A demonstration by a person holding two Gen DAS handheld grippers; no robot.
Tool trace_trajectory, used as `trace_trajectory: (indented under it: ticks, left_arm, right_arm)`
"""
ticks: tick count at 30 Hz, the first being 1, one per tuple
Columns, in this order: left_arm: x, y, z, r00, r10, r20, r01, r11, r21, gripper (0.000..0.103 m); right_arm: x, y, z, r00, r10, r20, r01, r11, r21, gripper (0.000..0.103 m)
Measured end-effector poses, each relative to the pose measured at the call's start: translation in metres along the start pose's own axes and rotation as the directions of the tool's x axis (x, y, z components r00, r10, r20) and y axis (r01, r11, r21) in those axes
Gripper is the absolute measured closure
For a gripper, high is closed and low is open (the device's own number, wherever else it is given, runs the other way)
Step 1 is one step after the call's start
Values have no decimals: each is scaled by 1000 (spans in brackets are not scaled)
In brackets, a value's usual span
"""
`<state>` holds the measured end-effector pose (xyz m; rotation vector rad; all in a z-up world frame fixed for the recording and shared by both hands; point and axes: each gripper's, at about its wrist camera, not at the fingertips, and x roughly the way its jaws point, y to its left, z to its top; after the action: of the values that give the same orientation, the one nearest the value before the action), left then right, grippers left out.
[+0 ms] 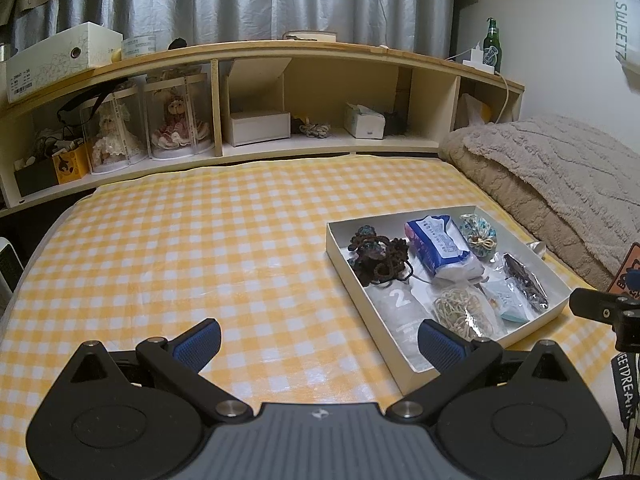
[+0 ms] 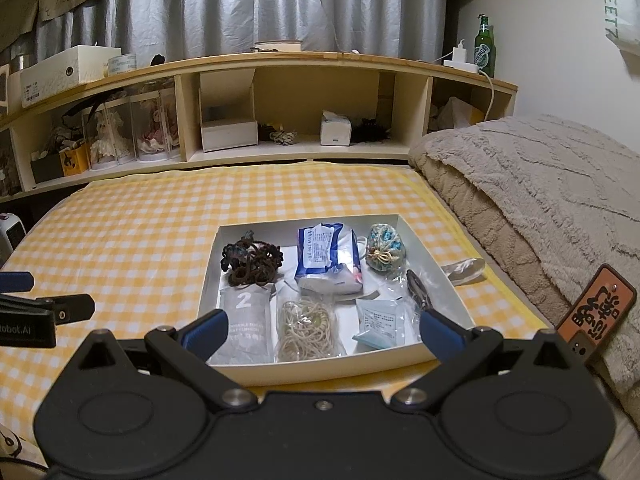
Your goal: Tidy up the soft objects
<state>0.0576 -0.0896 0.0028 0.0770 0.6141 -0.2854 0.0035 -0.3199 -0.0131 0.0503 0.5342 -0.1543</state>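
Note:
A shallow white box [image 2: 430, 254] lies on the yellow checked bed cover [image 2: 132, 236]. In it are a dark crochet bundle [image 2: 252, 260], a blue-white tissue pack [image 2: 326, 256], a patterned pouch [image 2: 386, 252], a grey packet marked "2" [image 2: 244, 320], a bag of beige bands [image 2: 306, 326], a small light-blue packet [image 2: 380, 326] and a dark item in clear wrap [image 2: 418, 292]. My right gripper [image 2: 322, 334] is open and empty, above the box's near edge. My left gripper [image 1: 318, 340] is open and empty over the cover, left of the box [image 1: 340, 256].
A folded beige blanket [image 2: 532, 192] lies along the right. A wooden headboard shelf [image 2: 304, 60] at the back holds boxes, dolls and a green bottle [image 2: 484, 46]. An orange tag [image 2: 596, 306] sits at the right. A clear wrapper [image 2: 464, 268] lies beside the box.

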Motion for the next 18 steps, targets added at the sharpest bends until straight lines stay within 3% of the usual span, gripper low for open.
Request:
trace_trajectory:
  ticks: [18]
  left_arm:
    - [-1,-3,0,1000,-3,1,3,1000,-1,0]
  right_arm:
    - [0,0,1,1000,-2,1,1,1000,7,0]
